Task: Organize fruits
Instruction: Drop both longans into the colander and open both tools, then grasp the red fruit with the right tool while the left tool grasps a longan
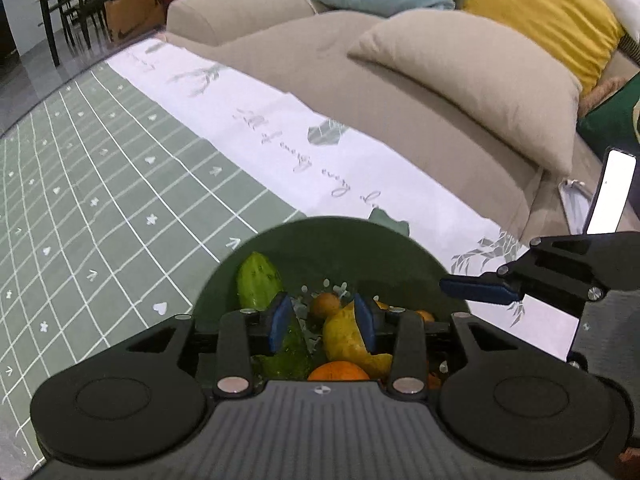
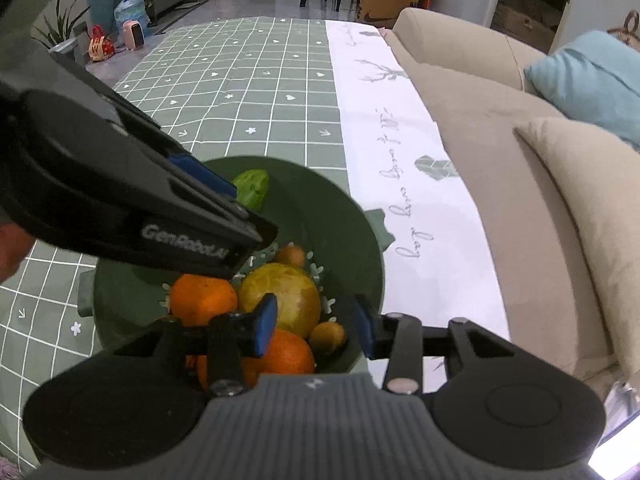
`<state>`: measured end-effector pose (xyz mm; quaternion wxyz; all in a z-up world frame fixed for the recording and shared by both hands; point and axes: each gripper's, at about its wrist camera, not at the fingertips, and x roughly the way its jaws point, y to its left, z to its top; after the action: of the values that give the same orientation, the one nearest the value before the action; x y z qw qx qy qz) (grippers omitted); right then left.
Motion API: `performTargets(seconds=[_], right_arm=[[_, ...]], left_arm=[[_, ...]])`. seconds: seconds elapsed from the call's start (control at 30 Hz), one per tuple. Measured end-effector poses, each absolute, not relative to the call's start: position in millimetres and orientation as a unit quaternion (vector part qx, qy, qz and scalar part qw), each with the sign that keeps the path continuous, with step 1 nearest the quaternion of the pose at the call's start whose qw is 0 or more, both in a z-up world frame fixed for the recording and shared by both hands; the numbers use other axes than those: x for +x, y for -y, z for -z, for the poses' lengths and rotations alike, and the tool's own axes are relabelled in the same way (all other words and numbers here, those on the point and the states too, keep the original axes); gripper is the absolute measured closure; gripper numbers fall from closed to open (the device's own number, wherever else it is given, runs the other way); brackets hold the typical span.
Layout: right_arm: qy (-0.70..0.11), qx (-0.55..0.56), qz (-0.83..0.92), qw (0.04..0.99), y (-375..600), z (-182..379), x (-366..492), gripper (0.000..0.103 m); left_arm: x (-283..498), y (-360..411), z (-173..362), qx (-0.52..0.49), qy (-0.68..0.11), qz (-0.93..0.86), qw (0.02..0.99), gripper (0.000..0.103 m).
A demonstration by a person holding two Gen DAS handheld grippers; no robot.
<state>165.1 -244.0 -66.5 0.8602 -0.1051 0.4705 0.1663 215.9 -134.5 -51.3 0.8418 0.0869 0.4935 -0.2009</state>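
Both claws hang over the green bowl [image 2: 360, 240] on the worktop [image 2: 240, 80], the left claw [image 1: 324, 324] and the right claw [image 2: 316, 324] each with fingers apart, gripping nothing. Oranges [image 2: 202, 298] crowd the bowl; the green starfruit [image 1: 258, 286] lies lengthwise, pointing toward the far rim

Your left wrist camera sits just behind the left gripper [image 1: 324, 322], looking down close over the dark green round plastic bowl [image 1: 320, 240], with the beige fabric sofa [image 1: 360, 92] toward 1 o'clock. Your right wrist camera rides behind the right gripper [image 2: 316, 328], equally close above the same bowl [image 2: 332, 208], facing along the green checked tablecloth on the bench [image 2: 240, 80]. Both views share the bowl, cloth, sofa, and each other's gripper.
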Motion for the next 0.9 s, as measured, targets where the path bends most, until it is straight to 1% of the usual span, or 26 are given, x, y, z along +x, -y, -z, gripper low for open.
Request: performTargets(seconds=[0.03,0.2,0.27,0.37,0.47,0.73,0.9], right_arm=[[-0.469,-0.103,-0.165,0.862,244.0,63.3,163.9,0.063],[-0.455,-0.091,-0.153,0.873,238.8,43.1,149.3,0.05],[-0.449,-0.08,-0.145,0.878,235.6,36.4,139.6,0.047],[-0.44,-0.067,-0.134,0.885,229.8,29.5,123.0,0.047],[-0.426,-0.06,-0.12,0.895,222.1,25.2,103.8,0.038],[-0.397,-0.005,-0.087,0.914,204.3,27.4,56.0,0.038],[-0.386,0.019,-0.083,0.918,189.6,38.2,35.6,0.038]], left_arm=[[212.1,133.1,47.5,0.088,-0.488,0.202,0.845,0.059],[190.2,122.2,28.8,0.09,-0.458,0.196,0.863,0.058],[182.1,116.4,22.6,0.087,-0.447,0.194,0.869,0.058],[169.3,105.2,14.6,0.08,-0.435,0.19,0.877,0.058],[158.5,91.1,9.7,0.063,-0.438,0.192,0.876,0.058],[122.6,49.6,11.4,0.037,-0.43,0.158,0.888,0.058],[102.1,23.2,18.2,0.009,-0.43,0.137,0.892,0.058]])
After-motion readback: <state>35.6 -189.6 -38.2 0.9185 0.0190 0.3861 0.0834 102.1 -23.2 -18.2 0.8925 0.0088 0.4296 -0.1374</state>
